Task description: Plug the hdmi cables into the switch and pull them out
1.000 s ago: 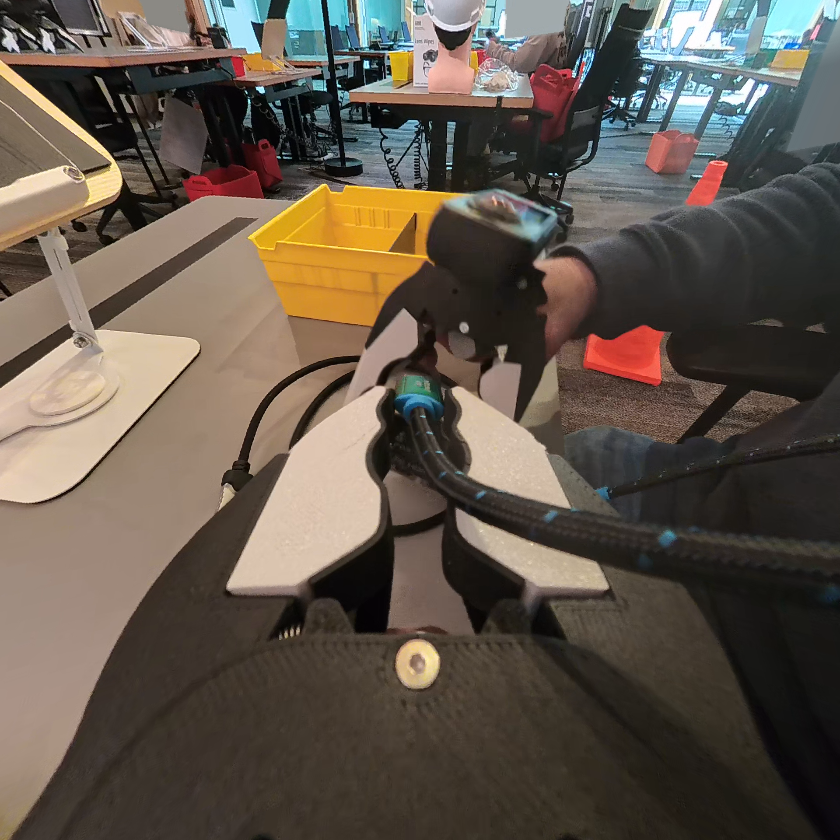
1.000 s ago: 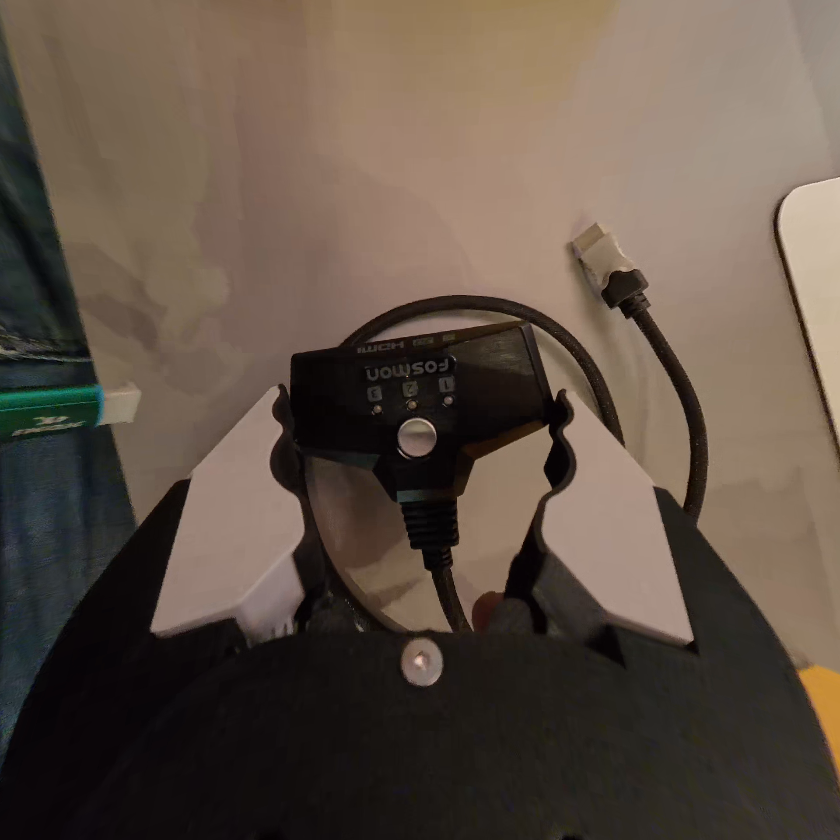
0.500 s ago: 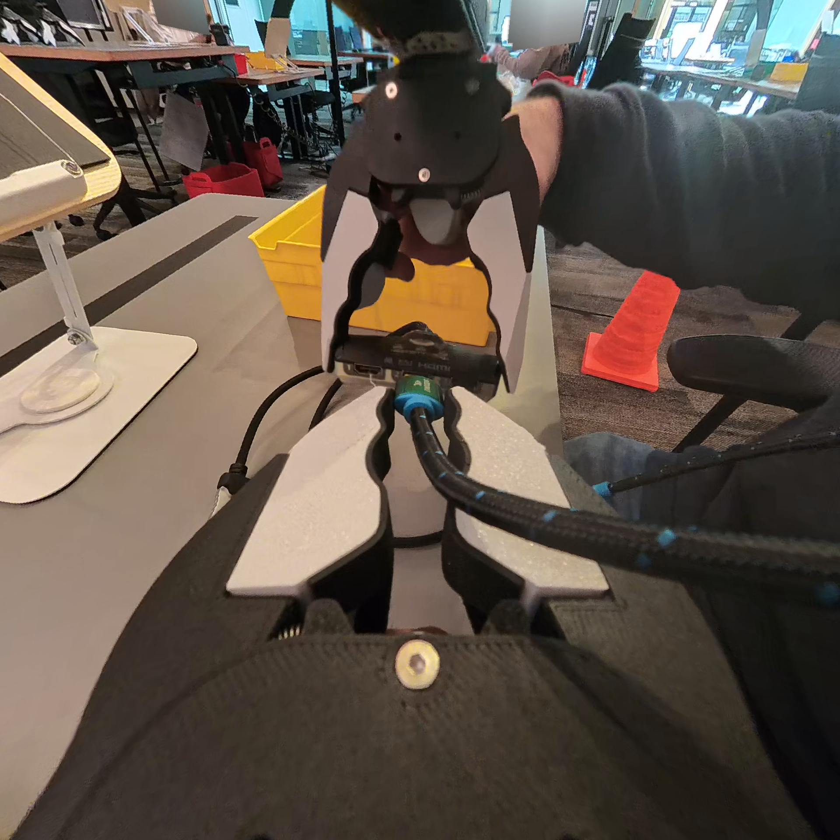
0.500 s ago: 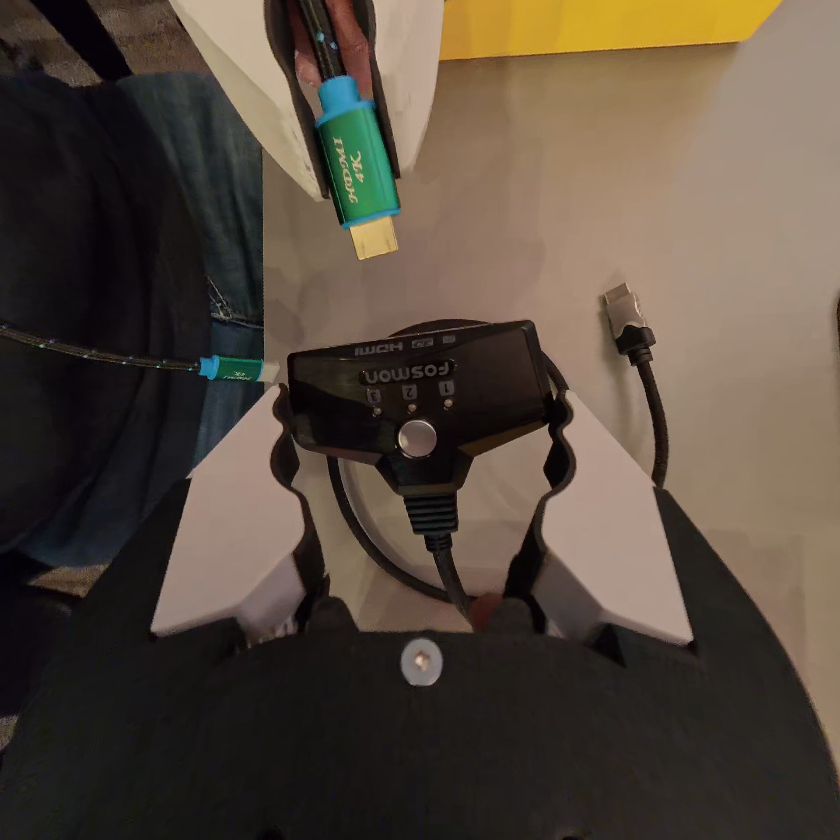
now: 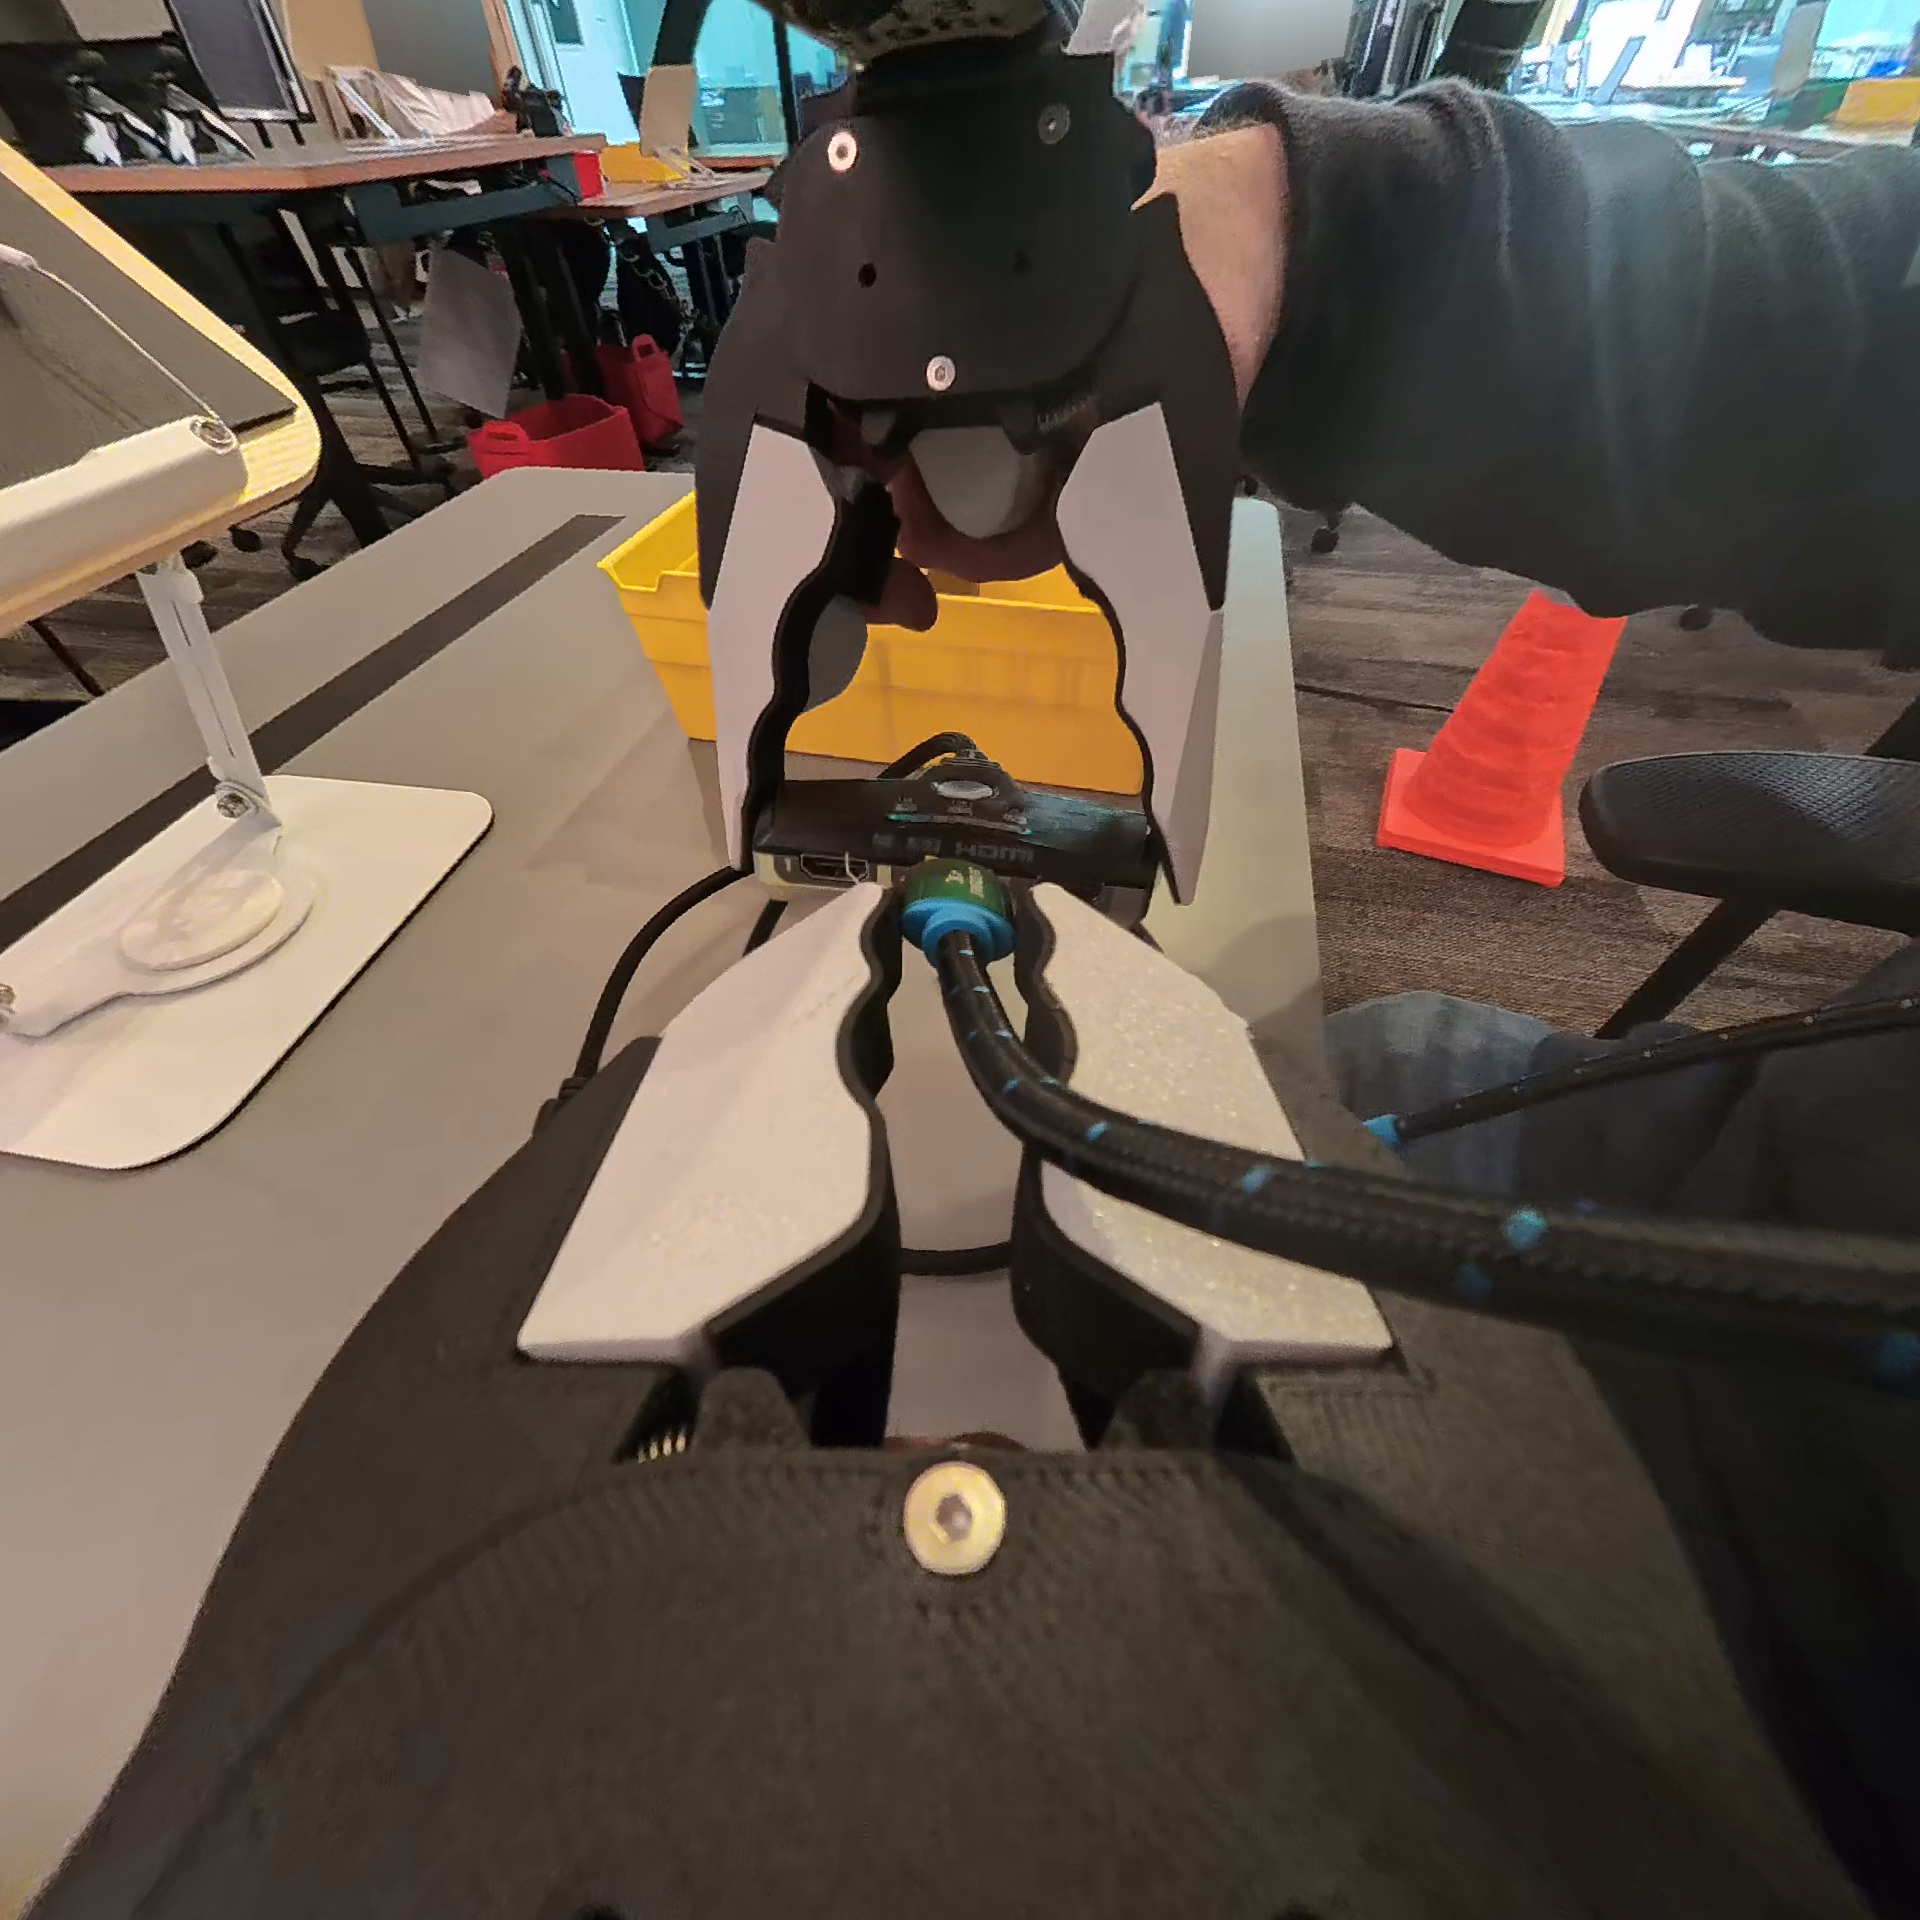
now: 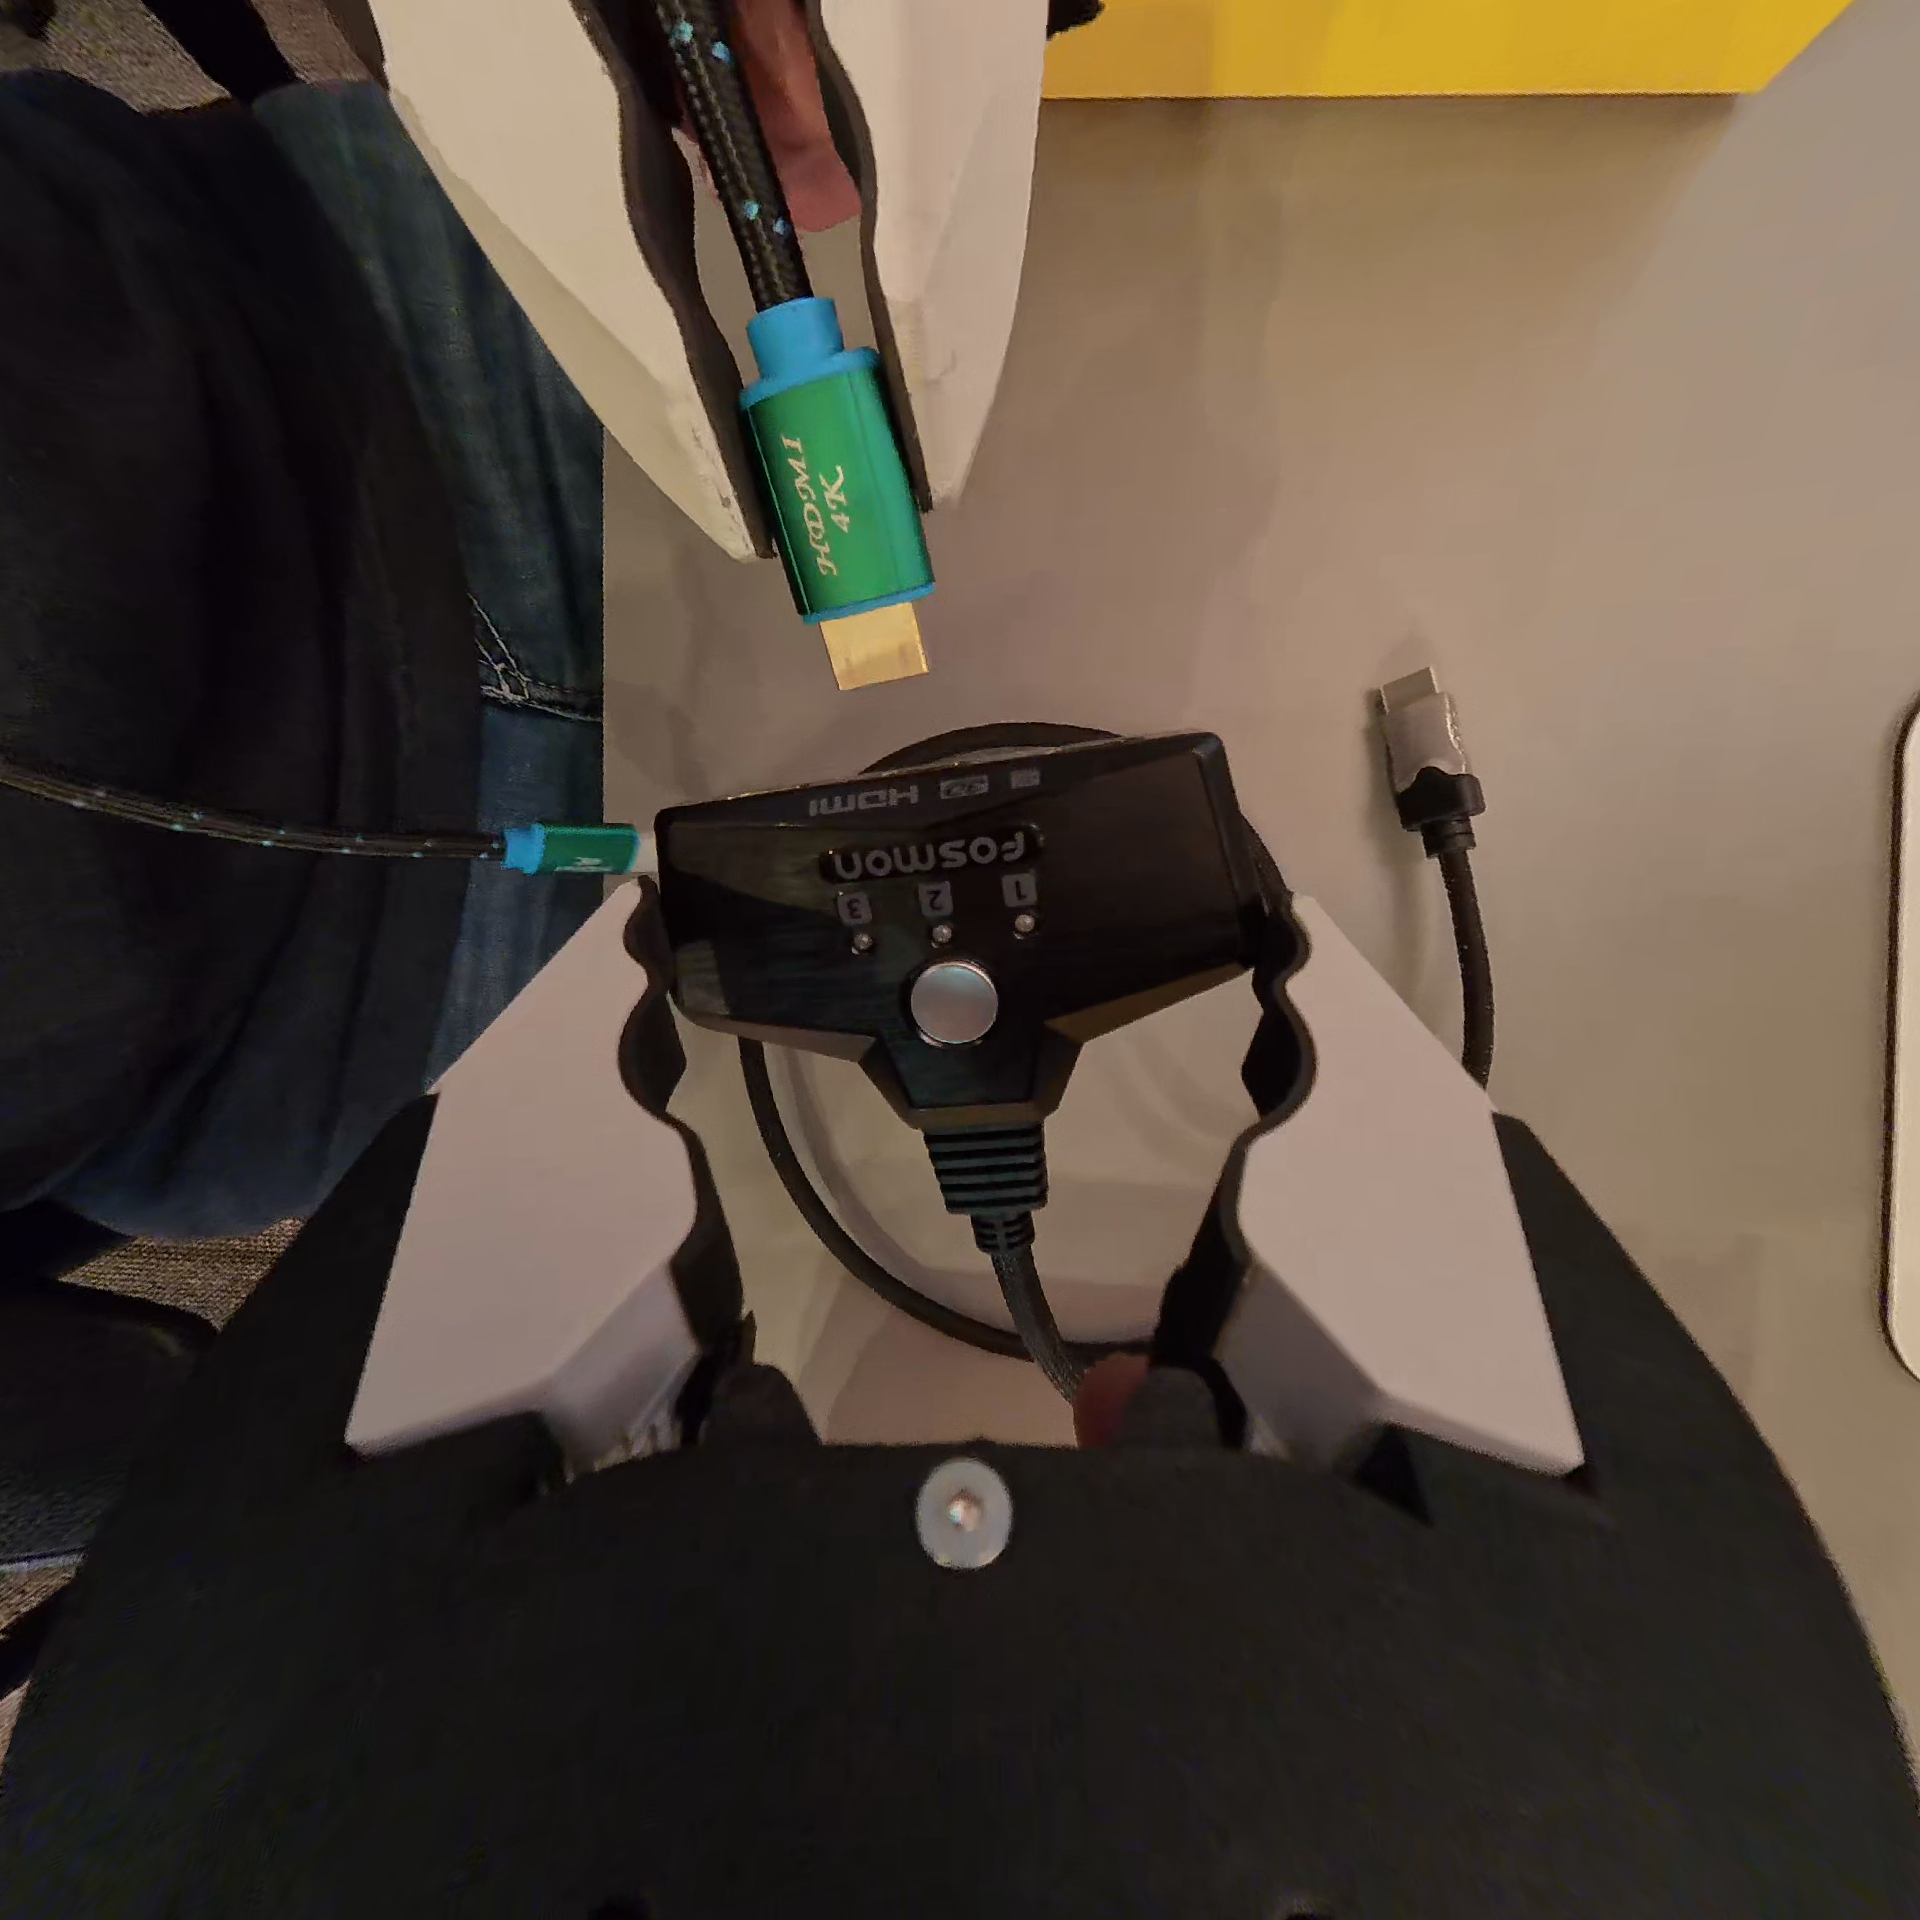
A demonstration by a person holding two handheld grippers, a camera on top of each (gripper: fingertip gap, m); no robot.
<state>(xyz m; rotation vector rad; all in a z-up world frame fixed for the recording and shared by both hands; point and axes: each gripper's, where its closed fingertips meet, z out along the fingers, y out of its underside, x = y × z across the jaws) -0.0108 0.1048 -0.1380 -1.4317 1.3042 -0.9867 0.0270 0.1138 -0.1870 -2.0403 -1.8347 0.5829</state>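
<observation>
While the right tool (image 6: 961, 925) is pinching the black switch (image 6: 951, 894) at frame centre above the tabletop (image 6: 1558, 416), the left tool (image 6: 831, 499), clamping the green HDMI plug (image 6: 836, 499) just beyond, is lining up for insertion, likely needing squarer alignment with a port.

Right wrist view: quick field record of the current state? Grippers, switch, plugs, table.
left gripper: shut on green plug, gold tip bare, just short of the switch
right gripper: shut on switch, pinched by its two ends
switch ports: none filled by the held plug; the facing port in the left wrist view is empty
second green plug: at the switch's side, seating unclear
grey plug: loose on table
yellow bin: far table edge
</observation>
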